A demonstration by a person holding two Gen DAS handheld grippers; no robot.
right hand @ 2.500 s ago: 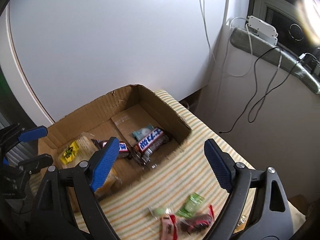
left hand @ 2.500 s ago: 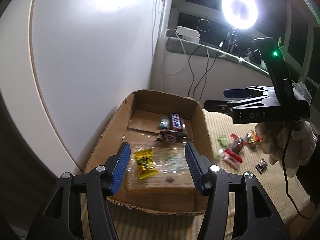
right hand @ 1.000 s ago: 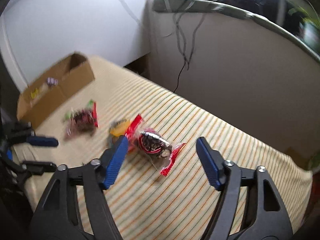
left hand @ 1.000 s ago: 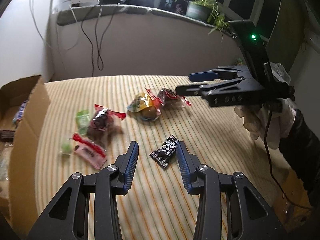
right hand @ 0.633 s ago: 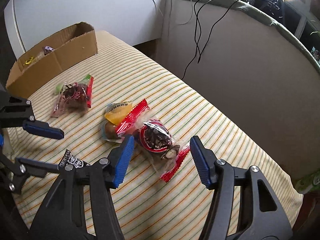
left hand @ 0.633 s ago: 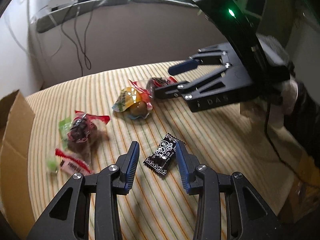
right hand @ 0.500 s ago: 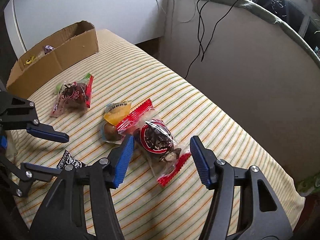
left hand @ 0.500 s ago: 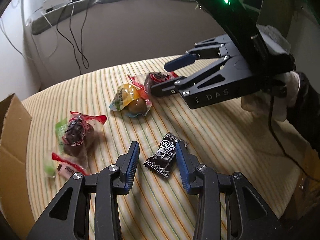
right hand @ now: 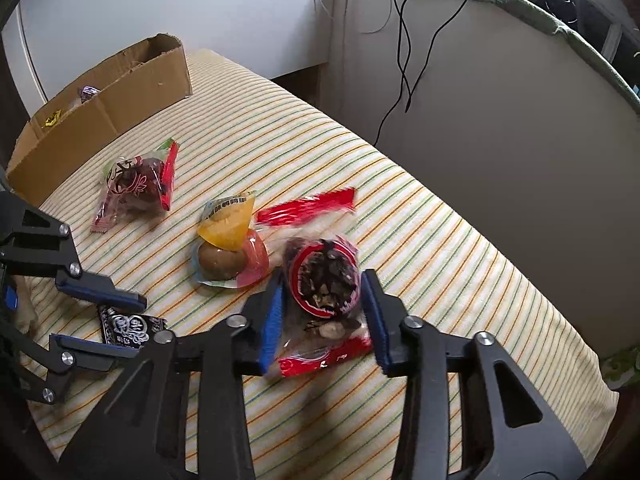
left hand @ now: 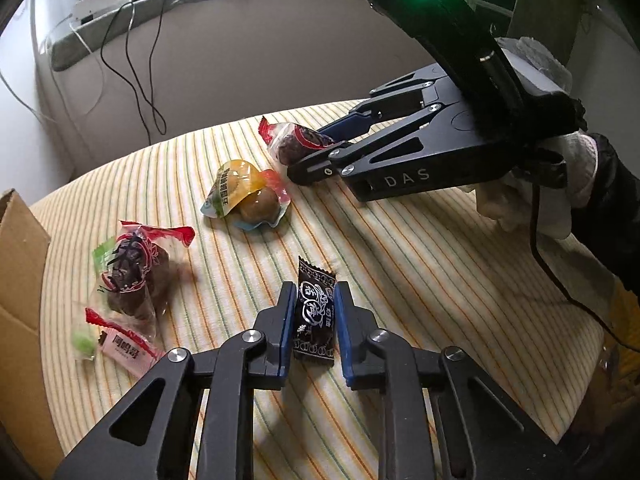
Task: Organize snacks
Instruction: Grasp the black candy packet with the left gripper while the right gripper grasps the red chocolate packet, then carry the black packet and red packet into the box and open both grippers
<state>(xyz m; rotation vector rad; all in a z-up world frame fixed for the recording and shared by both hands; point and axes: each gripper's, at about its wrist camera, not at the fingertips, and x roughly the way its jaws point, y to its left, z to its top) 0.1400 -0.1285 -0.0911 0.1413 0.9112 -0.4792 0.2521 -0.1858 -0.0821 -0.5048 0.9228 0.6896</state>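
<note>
My left gripper [left hand: 314, 312] is shut on a small black candy wrapper [left hand: 313, 314], low over the striped cloth; the wrapper also shows in the right wrist view [right hand: 128, 328]. My right gripper [right hand: 322, 304] is closed around a clear red-edged snack bag [right hand: 324, 280] with dark pieces inside; the bag shows in the left wrist view [left hand: 298, 142] between its fingers. A yellow-topped egg snack pack [right hand: 230, 248] lies just left of the bag. Another red-edged dark snack bag [right hand: 138, 184] lies nearer the cardboard box [right hand: 104, 120].
A pink candy [left hand: 128, 354] and a green candy [left hand: 84, 344] lie beside the box wall [left hand: 20, 280]. The box holds several snacks. Cables hang on the wall behind [right hand: 412, 40]. The table edge drops off at the right [right hand: 560, 360].
Both grippers moved from the box to the loose snacks. My left jaws closed on the black wrapper; my right jaws narrowed around the red-edged bag.
</note>
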